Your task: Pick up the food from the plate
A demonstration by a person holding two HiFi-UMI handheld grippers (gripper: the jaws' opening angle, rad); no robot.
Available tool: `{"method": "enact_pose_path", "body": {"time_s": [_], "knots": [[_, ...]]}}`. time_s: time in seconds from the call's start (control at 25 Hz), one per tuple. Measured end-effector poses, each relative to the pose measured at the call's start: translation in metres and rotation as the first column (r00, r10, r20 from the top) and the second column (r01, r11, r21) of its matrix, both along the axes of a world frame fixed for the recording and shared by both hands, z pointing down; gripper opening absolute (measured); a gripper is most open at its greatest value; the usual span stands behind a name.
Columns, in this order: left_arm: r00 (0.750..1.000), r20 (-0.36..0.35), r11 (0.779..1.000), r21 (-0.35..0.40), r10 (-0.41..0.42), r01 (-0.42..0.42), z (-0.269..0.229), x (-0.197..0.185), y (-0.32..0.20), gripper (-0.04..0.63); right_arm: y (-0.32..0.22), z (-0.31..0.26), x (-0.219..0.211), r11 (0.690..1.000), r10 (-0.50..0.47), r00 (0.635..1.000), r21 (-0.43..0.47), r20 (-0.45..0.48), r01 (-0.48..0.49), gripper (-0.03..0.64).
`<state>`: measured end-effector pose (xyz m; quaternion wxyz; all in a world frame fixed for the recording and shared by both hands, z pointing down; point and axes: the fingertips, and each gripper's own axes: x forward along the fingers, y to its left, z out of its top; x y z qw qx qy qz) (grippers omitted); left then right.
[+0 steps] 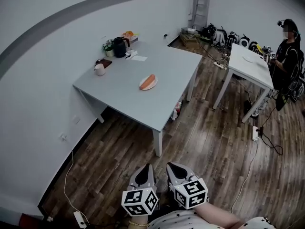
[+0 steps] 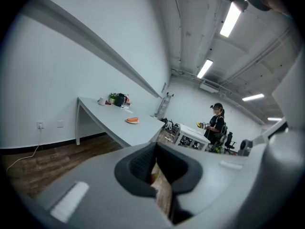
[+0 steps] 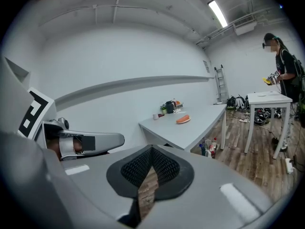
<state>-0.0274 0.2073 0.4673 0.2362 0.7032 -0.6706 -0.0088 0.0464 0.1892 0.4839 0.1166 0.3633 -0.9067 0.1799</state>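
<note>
An orange piece of food (image 1: 148, 80) lies on a small white plate (image 1: 142, 86) near the middle of a grey table (image 1: 128, 97). The same food (image 2: 133, 120) (image 3: 183, 119) shows small and far off in both gripper views. Both grippers hang low over the wooden floor, well short of the table. My left gripper (image 1: 144, 169) is shut with nothing in it. Beside it, my right gripper (image 1: 172, 166) is also shut and empty, its jaws meeting at a thin seam in the right gripper view.
At the table's far end stand a white mug (image 1: 99, 69), a dark kettle (image 1: 119, 47), a small plant (image 1: 109, 48) and papers (image 1: 139, 58). A second white table (image 1: 249, 66) stands to the right with a person (image 1: 286, 56) beside it. Cables (image 1: 267, 137) and a power strip (image 1: 80, 218) lie on the floor.
</note>
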Motion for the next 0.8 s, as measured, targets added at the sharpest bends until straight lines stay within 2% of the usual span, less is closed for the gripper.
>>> {"method": "enact_pose_path", "body": {"time_s": [0.2, 0.36, 0.56, 0.8], "knots": [[1.000, -0.004, 1.000, 0.018, 0.017, -0.017, 0.005, -0.012, -0.052, 0.008, -0.054, 0.015, -0.019, 0.999, -0.021, 1.000, -0.027, -0.016, 0.021, -0.002], [0.999, 0.025, 0.999, 0.033, 0.035, -0.036, 0.000, -0.018, -0.113, 0.008, -0.117, 0.010, -0.034, 0.999, -0.040, 0.999, -0.004, -0.015, 0.040, -0.002], [0.998, 0.056, 0.999, 0.048, 0.023, -0.026, -0.013, -0.042, -0.199, 0.008, -0.213, -0.012, -0.059, 0.998, -0.067, 0.998, 0.021, 0.003, 0.067, -0.002], [0.998, 0.065, 0.999, 0.047, -0.010, 0.007, -0.015, -0.066, -0.272, 0.008, -0.289, -0.012, -0.077, 0.997, -0.067, 0.998, 0.038, 0.006, 0.067, -0.002]]}}
